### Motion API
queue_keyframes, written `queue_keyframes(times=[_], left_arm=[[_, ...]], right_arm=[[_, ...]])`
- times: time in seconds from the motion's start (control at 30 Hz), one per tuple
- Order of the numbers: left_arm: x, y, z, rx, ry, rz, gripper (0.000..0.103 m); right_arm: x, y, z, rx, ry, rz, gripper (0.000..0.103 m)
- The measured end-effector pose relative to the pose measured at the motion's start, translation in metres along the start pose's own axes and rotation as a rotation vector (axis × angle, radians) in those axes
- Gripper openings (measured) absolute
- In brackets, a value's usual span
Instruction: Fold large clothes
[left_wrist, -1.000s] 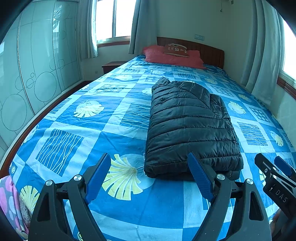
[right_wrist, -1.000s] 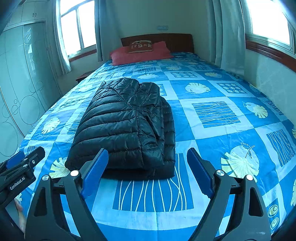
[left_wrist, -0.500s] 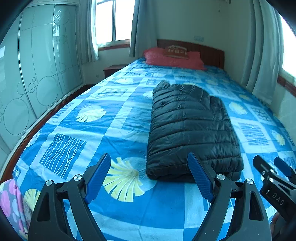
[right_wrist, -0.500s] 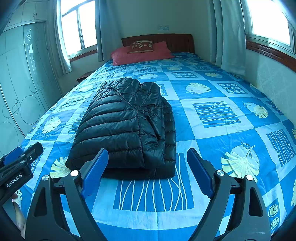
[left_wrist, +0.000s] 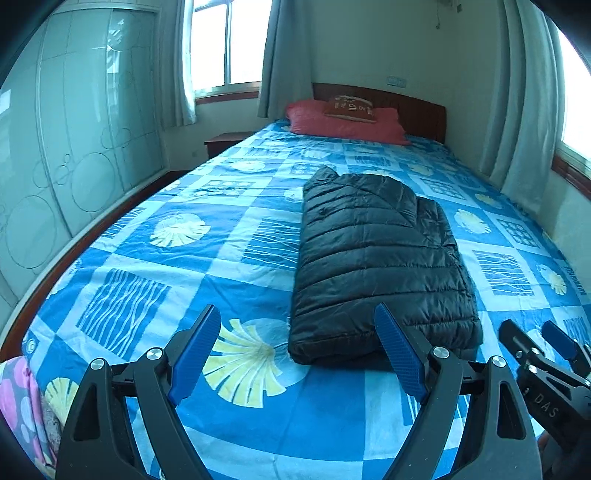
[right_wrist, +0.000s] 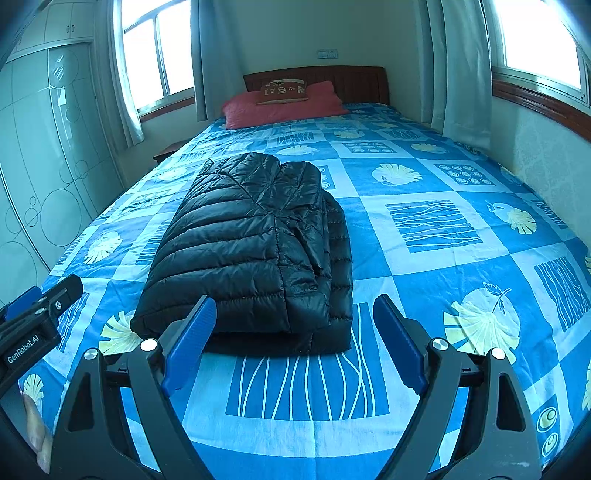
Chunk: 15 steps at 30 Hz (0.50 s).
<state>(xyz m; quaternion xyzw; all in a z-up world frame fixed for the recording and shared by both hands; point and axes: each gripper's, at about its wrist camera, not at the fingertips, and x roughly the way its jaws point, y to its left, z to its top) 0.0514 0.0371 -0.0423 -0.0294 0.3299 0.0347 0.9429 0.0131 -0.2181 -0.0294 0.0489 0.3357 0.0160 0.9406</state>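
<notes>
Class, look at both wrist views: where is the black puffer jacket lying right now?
The black puffer jacket lies folded on the blue patterned bedspread, just ahead of both open grippers and well short of the red pillow at the headboard.

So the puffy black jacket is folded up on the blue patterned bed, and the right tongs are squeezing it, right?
Not quite. The puffy black jacket is folded on the blue patterned bed, but the right tongs are open and hold nothing; they are short of the jacket's near edge. The right wrist view shows this.
</notes>
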Motion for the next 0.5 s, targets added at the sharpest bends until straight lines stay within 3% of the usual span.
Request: queue_keyframes(times=[0.33,0.5], left_arm=[[0.006,0.003,-0.007,-0.002,-0.017,0.061,0.087],[0.018,0.012,-0.009,-0.034,0.024,0.044,0.087]], right_arm=[[0.002,-0.003,-0.001,0.013,0.000,0.029,0.087],[0.006,-0.009,0.000,0.035,0.006,0.036,0.087]])
